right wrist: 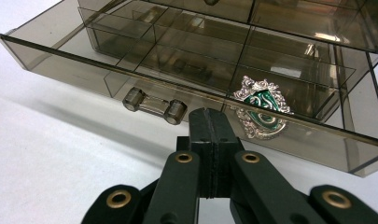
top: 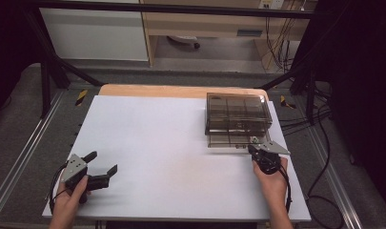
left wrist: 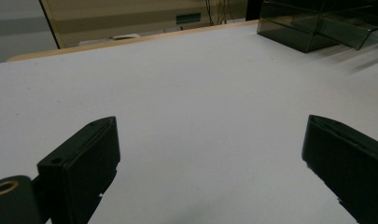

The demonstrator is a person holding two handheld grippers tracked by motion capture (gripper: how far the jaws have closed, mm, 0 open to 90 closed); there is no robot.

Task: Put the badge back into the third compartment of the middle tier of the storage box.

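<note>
The smoked clear drawer box [top: 237,114] stands on the counter [top: 171,152] near its far right corner, and its bottom drawer [right wrist: 186,70] is pulled out toward you. In the right tool view, a silver and green crest badge [right wrist: 262,105] lies in the drawer's front compartment, close behind the front wall and to the right of the little clear handle [right wrist: 154,105]. Your right tool [right wrist: 210,126] is clenched with nothing between its jaws; its tips sit just at the drawer front, between the handle and the badge, though you cannot tell whether they touch the wall. In the high view your right hand [top: 271,183] holds it close to the counter's right edge. Your left tool [top: 104,163] rests well apart, by the near left corner, released with its jaws spread wide over bare counter, your left hand [top: 69,200] around it
</note>
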